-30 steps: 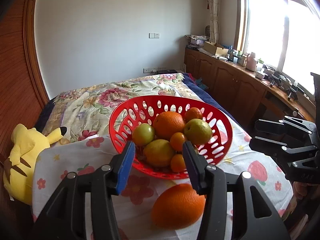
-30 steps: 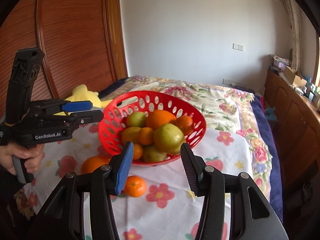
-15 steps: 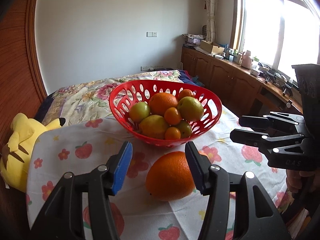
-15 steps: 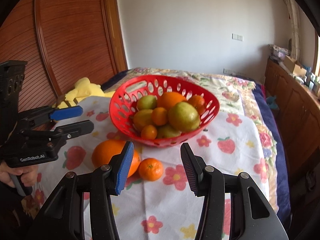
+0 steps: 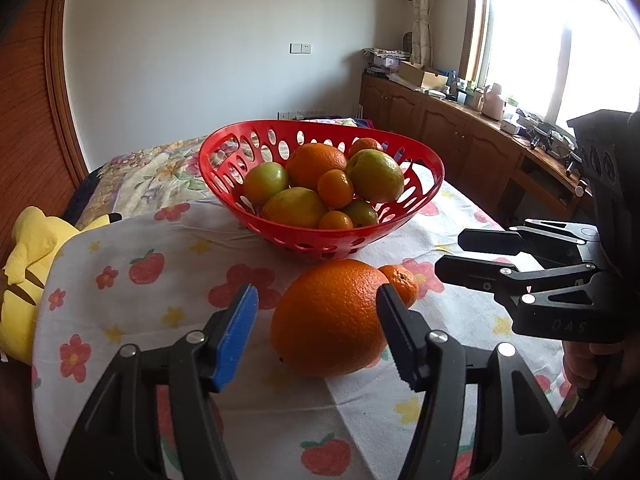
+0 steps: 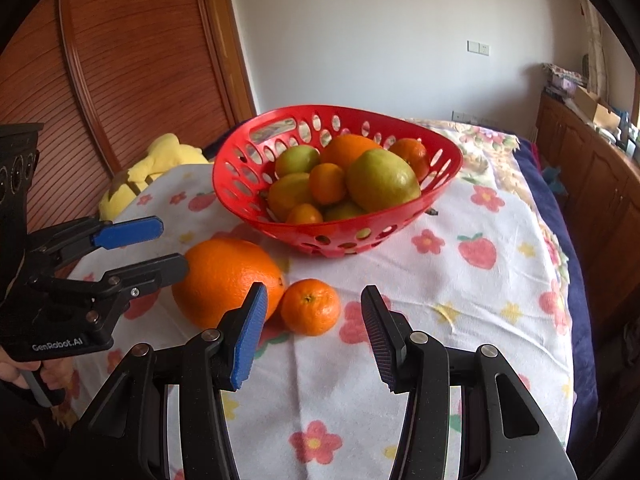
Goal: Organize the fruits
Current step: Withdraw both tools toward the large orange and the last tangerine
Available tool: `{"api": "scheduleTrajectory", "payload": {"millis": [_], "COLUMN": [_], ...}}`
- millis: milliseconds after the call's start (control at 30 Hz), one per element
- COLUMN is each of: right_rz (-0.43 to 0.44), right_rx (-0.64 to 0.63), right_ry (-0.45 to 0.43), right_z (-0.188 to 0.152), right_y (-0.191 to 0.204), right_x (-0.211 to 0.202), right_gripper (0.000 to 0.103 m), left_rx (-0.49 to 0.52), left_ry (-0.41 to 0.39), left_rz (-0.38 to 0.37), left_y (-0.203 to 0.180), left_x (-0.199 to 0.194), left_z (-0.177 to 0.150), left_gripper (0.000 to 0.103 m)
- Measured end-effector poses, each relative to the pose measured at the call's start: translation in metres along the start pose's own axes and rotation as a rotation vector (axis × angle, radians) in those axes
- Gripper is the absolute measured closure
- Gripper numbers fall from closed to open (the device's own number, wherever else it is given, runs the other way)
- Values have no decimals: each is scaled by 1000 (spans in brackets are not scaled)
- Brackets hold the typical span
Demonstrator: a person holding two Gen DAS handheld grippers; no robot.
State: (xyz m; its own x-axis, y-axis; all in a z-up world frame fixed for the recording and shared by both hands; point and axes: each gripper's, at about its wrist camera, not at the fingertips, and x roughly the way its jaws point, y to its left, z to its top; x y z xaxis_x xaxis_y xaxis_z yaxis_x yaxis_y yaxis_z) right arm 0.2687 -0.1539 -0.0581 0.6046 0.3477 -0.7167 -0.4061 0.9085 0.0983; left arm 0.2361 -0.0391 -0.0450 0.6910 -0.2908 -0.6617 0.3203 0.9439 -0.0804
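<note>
Left gripper (image 5: pixel 316 332): jaws have just been opening, now spread either side of the large orange (image 5: pixel 330 316), not pressing it, placed to straddle its width.
Right gripper (image 6: pixel 310 338): jaws apart, empty, lined up on the small mandarin (image 6: pixel 310 306).
Large orange: on the cloth, touching the mandarin; roughly round (long axis slight, running left to right).
Red basket (image 6: pixel 440 160): behind both, full of fruit.

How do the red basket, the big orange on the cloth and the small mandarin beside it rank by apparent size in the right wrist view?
1. red basket, clearly the largest although farther away.
2. big orange.
3. small mandarin, right beside the orange at a similar distance, so this ranking is safe.
</note>
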Motion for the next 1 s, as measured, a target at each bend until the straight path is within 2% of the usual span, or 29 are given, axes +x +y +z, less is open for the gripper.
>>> {"api": "scheduleTrajectory", "payload": {"millis": [333,500,800,1000], "right_rz": [7,9,11,6], "right_rx": [8,9,12,17], "right_ry": [17,21,32,38], "right_z": [-4,-2,-5,-5], "right_y": [-3,-2,-1,-3], "right_x": [5,6,9,12], "right_gripper": [53,53,53,53], "left_rx": [6,22,5,35], "left_ry": [11,48,69,66], "left_rz": [-12,-13,-50,-21], "left_y": [-2,-5,-6,-13], "left_x": [8,19,32,40], "left_z": [3,1,-2,-4], "left_gripper": [35,34,27,21]}}
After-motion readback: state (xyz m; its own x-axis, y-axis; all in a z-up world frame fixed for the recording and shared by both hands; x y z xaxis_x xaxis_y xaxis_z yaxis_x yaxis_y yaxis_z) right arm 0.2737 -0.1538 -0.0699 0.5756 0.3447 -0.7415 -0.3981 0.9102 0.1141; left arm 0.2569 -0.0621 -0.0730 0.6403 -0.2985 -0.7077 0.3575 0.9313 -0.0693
